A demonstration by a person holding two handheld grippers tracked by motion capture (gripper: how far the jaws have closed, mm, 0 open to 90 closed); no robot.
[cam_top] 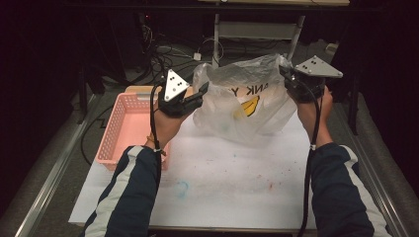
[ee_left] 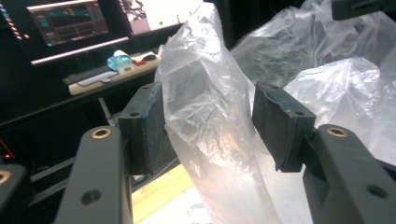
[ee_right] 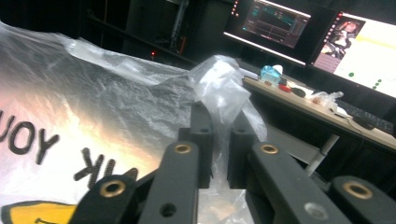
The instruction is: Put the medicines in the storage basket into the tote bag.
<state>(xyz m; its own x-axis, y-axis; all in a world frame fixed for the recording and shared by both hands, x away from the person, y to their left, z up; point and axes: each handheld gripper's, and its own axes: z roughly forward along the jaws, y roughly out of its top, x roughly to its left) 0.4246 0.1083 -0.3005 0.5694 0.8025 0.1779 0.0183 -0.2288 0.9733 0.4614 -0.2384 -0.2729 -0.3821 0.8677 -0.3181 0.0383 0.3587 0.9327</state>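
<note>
My left claw [ee_left: 208, 123] stands apart, the plastic bag's [cam_top: 247, 98] handle strip loose between its pads, while my right claw [ee_right: 218, 140] is clenched on the other handle. The bag, standing on the desk [cam_top: 222, 182] beside a pink basket [cam_top: 126, 123], shows mirrored black letters "NK Y" over a yellow mark. Both hands are raised at the bag's two sides, forearms angled inward.
</note>
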